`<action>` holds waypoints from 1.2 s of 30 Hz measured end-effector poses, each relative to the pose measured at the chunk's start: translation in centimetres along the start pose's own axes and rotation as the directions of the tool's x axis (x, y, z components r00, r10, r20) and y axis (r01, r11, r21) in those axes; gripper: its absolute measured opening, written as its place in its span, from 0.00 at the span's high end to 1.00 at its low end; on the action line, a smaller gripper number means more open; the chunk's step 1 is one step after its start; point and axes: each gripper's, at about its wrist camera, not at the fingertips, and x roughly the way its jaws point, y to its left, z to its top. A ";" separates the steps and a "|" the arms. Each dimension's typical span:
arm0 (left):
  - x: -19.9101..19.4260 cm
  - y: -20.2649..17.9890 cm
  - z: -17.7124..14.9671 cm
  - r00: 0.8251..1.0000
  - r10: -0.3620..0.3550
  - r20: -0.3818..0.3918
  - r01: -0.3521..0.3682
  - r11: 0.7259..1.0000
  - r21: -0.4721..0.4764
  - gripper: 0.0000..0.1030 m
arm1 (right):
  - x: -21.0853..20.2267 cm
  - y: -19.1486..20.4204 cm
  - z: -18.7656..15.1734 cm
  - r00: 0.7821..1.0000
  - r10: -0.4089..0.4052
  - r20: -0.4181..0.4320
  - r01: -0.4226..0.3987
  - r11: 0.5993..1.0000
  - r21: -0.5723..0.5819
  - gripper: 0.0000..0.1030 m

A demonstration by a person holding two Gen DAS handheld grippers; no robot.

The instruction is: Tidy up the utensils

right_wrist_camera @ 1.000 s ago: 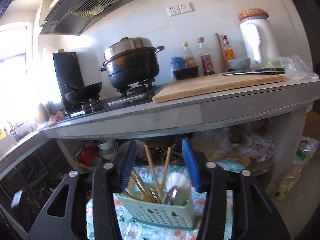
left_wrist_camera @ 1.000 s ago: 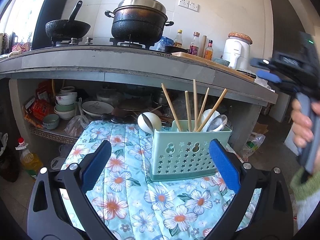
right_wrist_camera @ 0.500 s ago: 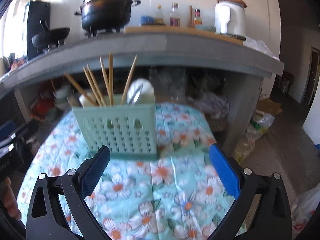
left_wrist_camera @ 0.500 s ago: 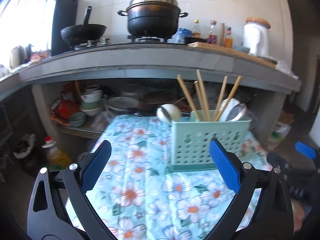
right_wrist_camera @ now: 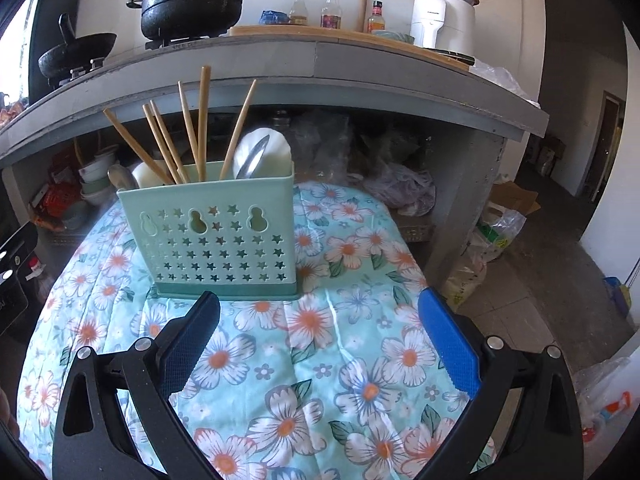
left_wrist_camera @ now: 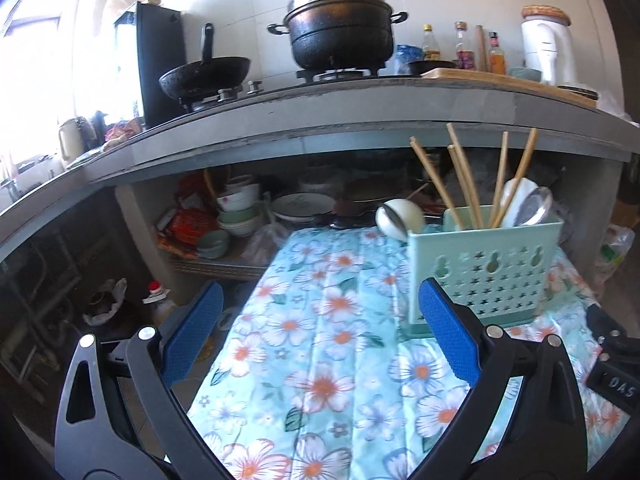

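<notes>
A mint-green perforated utensil holder [left_wrist_camera: 484,268] [right_wrist_camera: 216,232] stands on a floral tablecloth [left_wrist_camera: 320,360] [right_wrist_camera: 320,340]. It holds several wooden chopsticks [left_wrist_camera: 464,176] [right_wrist_camera: 188,132], a metal spoon [left_wrist_camera: 534,206] [right_wrist_camera: 252,156] and white ceramic spoons [right_wrist_camera: 268,148]. A white spoon [left_wrist_camera: 400,218] leans out at its left end. My left gripper [left_wrist_camera: 320,332] is open and empty, left of the holder. My right gripper [right_wrist_camera: 320,332] is open and empty, in front of the holder.
A grey stone counter [left_wrist_camera: 320,116] [right_wrist_camera: 360,60] runs behind, with a black pot [left_wrist_camera: 340,32], a wok [left_wrist_camera: 204,74], bottles [right_wrist_camera: 332,8] and a white appliance [right_wrist_camera: 444,16]. Bowls and plates [left_wrist_camera: 240,212] are stacked under the counter. Bags [right_wrist_camera: 488,236] lie on the floor at right.
Both grippers have drawn back and lowered in front of the table. The right gripper, earlier above the holder with jaws narrower, has opened wide. The holder has not moved.
</notes>
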 end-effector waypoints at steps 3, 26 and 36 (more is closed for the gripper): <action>0.4 0.6 -0.1 1.000 0.013 -0.017 -0.013 0.999 -0.030 0.08 | 0.1 0.3 0.2 1.000 -0.018 0.009 0.018 1.000 -0.012 0.06; 1.4 0.6 -0.2 0.997 0.001 -0.073 -0.005 0.998 -0.055 0.08 | 0.2 0.5 0.5 1.000 0.009 -0.004 -0.009 1.000 0.013 0.06; 1.4 0.6 -0.2 0.997 0.000 -0.075 -0.004 0.998 -0.056 0.08 | 0.2 0.5 0.6 1.000 0.012 -0.004 -0.012 1.000 0.015 0.06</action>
